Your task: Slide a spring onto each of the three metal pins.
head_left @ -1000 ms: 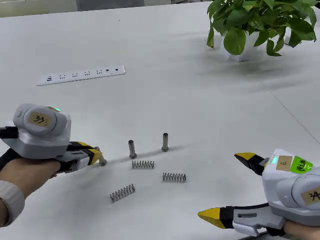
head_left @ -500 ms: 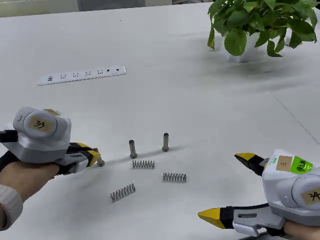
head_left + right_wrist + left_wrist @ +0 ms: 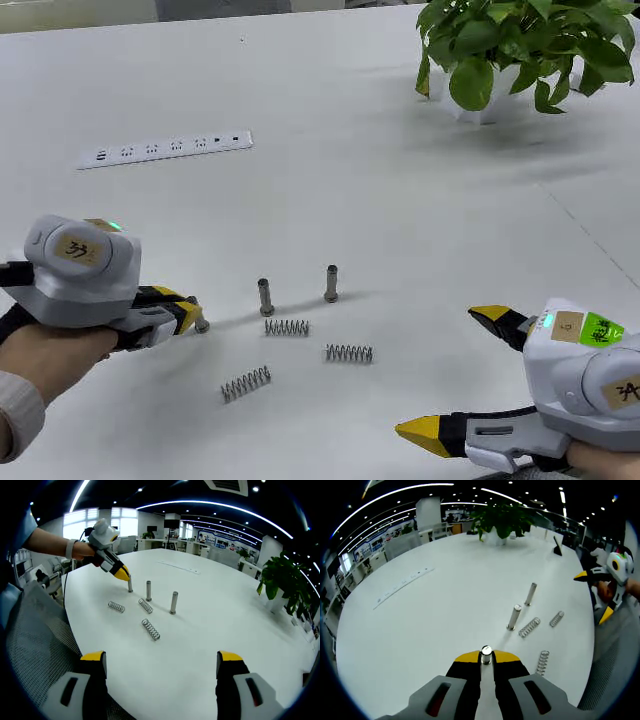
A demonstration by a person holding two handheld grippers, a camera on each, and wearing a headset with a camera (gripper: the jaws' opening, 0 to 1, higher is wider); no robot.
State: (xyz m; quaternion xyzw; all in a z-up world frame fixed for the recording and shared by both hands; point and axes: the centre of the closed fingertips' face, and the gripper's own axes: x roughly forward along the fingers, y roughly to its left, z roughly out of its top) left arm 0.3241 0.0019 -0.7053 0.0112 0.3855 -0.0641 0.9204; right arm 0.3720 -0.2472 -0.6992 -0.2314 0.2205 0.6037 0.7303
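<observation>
My left gripper (image 3: 190, 315) is shut on one metal pin (image 3: 202, 323), whose round top shows between the yellow tips (image 3: 486, 654). Two more pins (image 3: 265, 297) (image 3: 331, 283) stand upright on the white table to its right. Three springs lie flat near them: one (image 3: 286, 327) just below the middle pin, one (image 3: 348, 353) further right, one (image 3: 245, 384) nearer me. My right gripper (image 3: 455, 372) is open at the lower right, holding nothing. In its own view the right gripper (image 3: 161, 660) faces the pins (image 3: 148, 590) and springs (image 3: 150, 629) from a distance.
A white power strip (image 3: 165, 149) lies at the far left of the table. A potted green plant (image 3: 520, 45) stands at the far right corner. The white tabletop (image 3: 400, 200) between them is bare. A mesh chair back (image 3: 35, 645) is beside the right gripper.
The left gripper has sunk slightly and eased left with the pin still in it. The right gripper, standing pins and springs have not moved.
</observation>
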